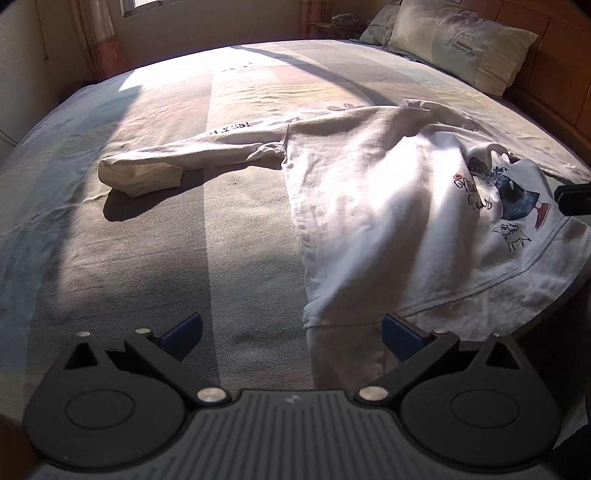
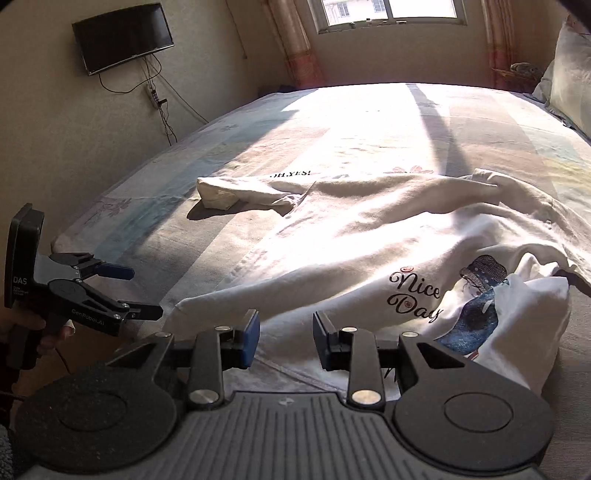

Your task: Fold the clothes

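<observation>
White sweatshirt [image 1: 369, 192] is lying spread on the bed [image 1: 147, 258], partly crumpled, sun falling across it. One sleeve [image 1: 177, 162] is stretching out to the left in the left wrist view, cuff end folded back on itself. Printed front w/ "Nice Day" lettering [image 2: 415, 295] and a blue cartoon figure [image 2: 476, 317] is facing up, fabric bunching around it. Hem edge is hanging near the bed's near side.

L gripper [image 1: 291, 332] is sitting w/ jaws wide apart, nothing between them, hovering over the bed just by the hem corner; can't tell if touching cloth. In the right wrist view L gripper [image 2: 144, 291] is showing at lower left, held by a hand [image 2: 48, 332], fingers spread.

R gripper [image 2: 284, 339] is sitting w/ jaws apart, narrower gap, over the hem; nothing clamped. Its tip is showing at the right edge of the left wrist view.

Pillow [image 1: 461, 44] is lying at the head of bed. TV [image 2: 123, 37] is hanging on wall, window [image 2: 391, 11] beyond.
</observation>
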{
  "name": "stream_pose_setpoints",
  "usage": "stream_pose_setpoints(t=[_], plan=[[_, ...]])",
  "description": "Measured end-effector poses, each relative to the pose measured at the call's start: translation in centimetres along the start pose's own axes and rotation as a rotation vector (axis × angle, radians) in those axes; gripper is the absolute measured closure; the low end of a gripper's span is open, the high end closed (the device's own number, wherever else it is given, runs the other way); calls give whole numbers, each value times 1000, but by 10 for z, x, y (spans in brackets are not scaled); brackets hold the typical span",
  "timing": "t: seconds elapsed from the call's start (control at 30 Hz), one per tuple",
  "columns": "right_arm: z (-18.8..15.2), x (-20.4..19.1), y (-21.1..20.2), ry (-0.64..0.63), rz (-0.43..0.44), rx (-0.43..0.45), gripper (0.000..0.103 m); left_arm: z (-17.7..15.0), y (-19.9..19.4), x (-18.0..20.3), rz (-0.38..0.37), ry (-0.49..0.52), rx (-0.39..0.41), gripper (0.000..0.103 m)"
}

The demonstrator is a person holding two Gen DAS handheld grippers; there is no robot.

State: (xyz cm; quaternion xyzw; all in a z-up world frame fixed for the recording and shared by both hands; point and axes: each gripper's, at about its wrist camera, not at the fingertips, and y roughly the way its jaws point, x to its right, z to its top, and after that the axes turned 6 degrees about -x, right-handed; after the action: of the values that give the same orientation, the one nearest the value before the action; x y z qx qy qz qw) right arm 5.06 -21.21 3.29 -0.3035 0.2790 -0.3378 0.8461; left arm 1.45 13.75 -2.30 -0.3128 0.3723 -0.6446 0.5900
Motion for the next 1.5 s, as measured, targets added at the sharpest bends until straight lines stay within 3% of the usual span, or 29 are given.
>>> stream_pose_setpoints(t=[0.23, 0.37, 0.53, 0.73, 0.8, 0.83, 0.87, 0.97, 1.2, 1.33, 1.4, 1.5], plan=[[-39, 107, -57, 277, -279, 130, 66, 17, 8, 40, -62, 64, -6, 1], [-72, 151, -42, 402, -354, 85, 66, 25, 12, 59, -73, 89, -26, 1], [-89, 152, -6, 423, -267, 56, 62, 35, 16, 80, -72, 115, -47, 1], [-89, 116, 26, 268, -374, 43, 35, 43, 20, 105, -66, 151, -62, 1], [-90, 100, 34, 196, -415, 28, 34, 45, 23, 112, -67, 164, -69, 1], [-90, 92, 37, 153, -427, 22, 40, 46, 23, 116, -65, 172, -70, 1], [-91, 89, 35, 136, -425, 24, 57, 46, 23, 119, -64, 178, -67, 1], [-92, 94, 15, 161, -407, 38, 88, 47, 19, 124, -82, 193, -54, 0], [-93, 105, -34, 218, -373, 71, 91, 44, 11, 114, -59, 166, -36, 1], [-96, 118, -59, 208, -458, 68, 92, 40, 8, 108, -53, 151, -27, 1], [-98, 125, -60, 188, -546, 31, 100, 38, 5, 105, -55, 150, -22, 0], [-103, 138, -65, 234, -593, 2, 98, 35, 2, 100, -53, 154, -17, 1]])
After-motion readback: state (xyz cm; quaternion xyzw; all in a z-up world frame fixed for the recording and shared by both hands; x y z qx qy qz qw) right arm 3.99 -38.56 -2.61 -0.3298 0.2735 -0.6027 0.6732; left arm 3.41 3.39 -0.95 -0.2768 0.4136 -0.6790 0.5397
